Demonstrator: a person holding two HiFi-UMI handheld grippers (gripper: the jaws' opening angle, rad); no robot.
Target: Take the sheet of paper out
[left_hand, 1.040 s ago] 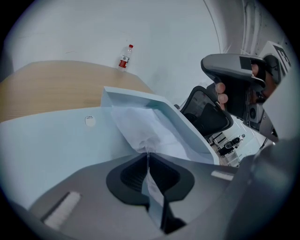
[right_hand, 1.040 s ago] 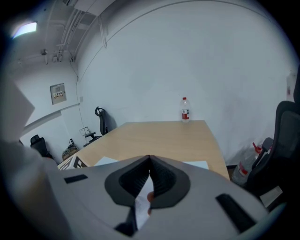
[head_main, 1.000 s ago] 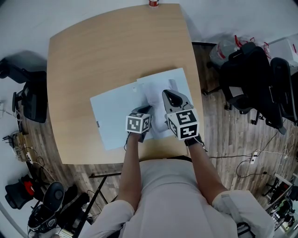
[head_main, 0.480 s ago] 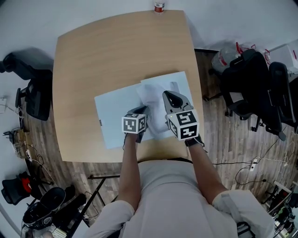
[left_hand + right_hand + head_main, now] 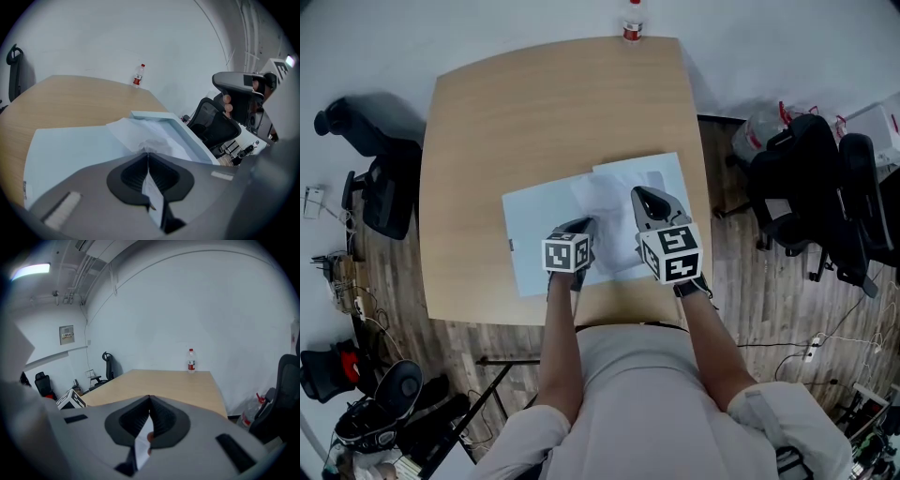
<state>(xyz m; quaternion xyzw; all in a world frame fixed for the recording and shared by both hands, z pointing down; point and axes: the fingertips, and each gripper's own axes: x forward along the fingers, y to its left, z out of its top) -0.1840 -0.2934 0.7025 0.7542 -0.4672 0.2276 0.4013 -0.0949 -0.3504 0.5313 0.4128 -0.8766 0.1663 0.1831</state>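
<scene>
**Sheet of paper gripped by the left tool, partly out of the folder**

The light wooden bench [image 5: 534,112] fills the middle of the head view, with the person standing at its near edge. Dark office chairs stand on the floor at either side: one [image 5: 380,187] to the left, others [image 5: 806,178] to the right.

A pale blue folder [image 5: 534,234] lies flat on the near half of the bench. Its upper leaf [image 5: 661,173] is raised along the right side, and the left gripper view shows the leaf's edge tilted up off the lower one.

The white sheet of paper [image 5: 605,202] comes out from under that leaf, crumpled and bunched, and reaches over the folder's open face toward the person.

The left tool [image 5: 586,225] has its jaws pressed together on the near end of the sheet, and a strip of the paper runs back between them in its own view [image 5: 148,154]. The right tool [image 5: 639,194] sits at the raised leaf. Its jaws are also together, pinching a thin pale edge [image 5: 150,399], which by its place in the head view is the leaf.

A small clear bottle [image 5: 632,30] with a red label stands upright at the bench's far edge, well apart from the folder.
</scene>
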